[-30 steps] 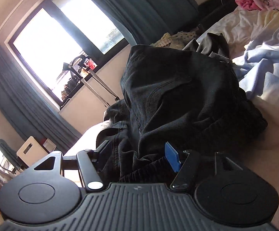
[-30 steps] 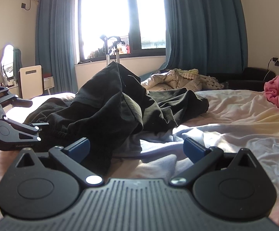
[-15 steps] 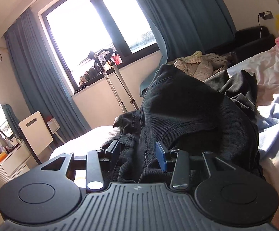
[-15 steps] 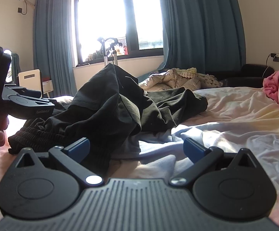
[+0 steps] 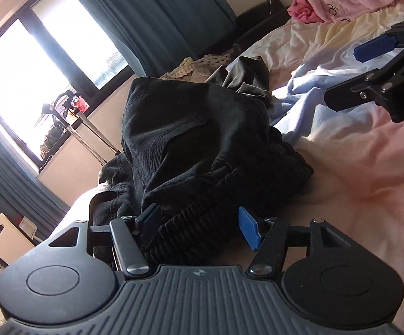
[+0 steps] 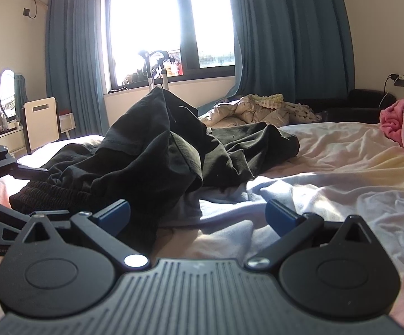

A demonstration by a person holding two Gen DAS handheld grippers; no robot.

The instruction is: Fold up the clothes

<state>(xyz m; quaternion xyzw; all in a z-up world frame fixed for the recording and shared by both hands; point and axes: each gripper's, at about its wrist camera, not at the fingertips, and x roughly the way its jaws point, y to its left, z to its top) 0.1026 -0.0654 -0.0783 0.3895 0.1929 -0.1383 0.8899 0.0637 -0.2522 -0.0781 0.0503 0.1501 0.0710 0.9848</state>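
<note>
The left claw (image 5: 199, 224) is spread open around the ribbed waistband of the black trousers (image 5: 199, 139), its blue pads just beside the cloth on either side. The trousers lie heaped on the bed (image 5: 369, 181), rising beyond that claw. The right claw (image 6: 197, 215) is open too, low over the bed, the heap near its left finger.
</note>
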